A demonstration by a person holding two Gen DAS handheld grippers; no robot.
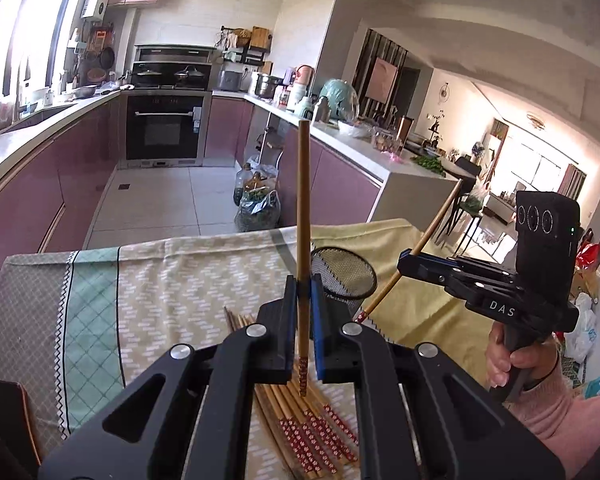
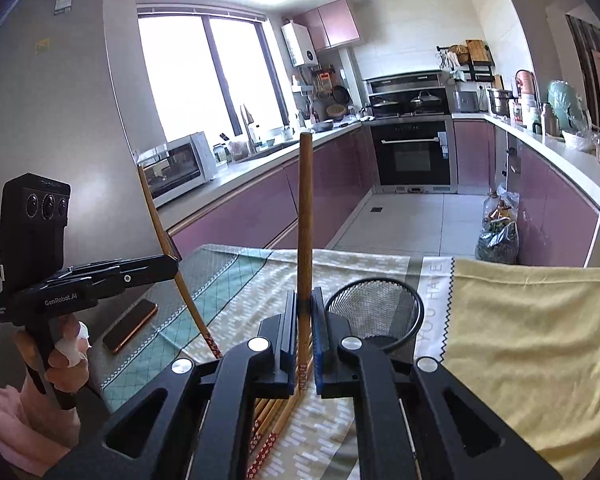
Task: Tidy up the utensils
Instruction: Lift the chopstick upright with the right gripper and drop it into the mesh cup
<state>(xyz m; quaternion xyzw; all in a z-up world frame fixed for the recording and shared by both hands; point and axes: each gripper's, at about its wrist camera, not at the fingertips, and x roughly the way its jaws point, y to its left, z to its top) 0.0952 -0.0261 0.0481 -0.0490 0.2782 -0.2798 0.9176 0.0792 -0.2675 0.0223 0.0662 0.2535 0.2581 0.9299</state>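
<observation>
Left wrist view: the left gripper [image 1: 303, 280] is clamped on one chopstick [image 1: 303, 200], which stands upright between its blue pads, patterned red end down. Below it a pile of chopsticks [image 1: 300, 420] lies on the patterned tablecloth [image 1: 160, 280]. A black mesh holder [image 1: 346, 276] stands just beyond the jaws to the right. Further right, the right gripper [image 1: 406, 260], held in a hand [image 1: 512, 364], pinches a second chopstick [image 1: 420, 244] at a slant.

Right wrist view: the right gripper [image 2: 304, 300] is closed on an upright chopstick [image 2: 306, 220]. The mesh holder [image 2: 374, 312] stands just right of the jaws, on the tablecloth [image 2: 240, 280]. At left, the left gripper [image 2: 172, 266] grips a tilted chopstick [image 2: 168, 244]; a phone [image 2: 130, 326] lies beneath.
</observation>
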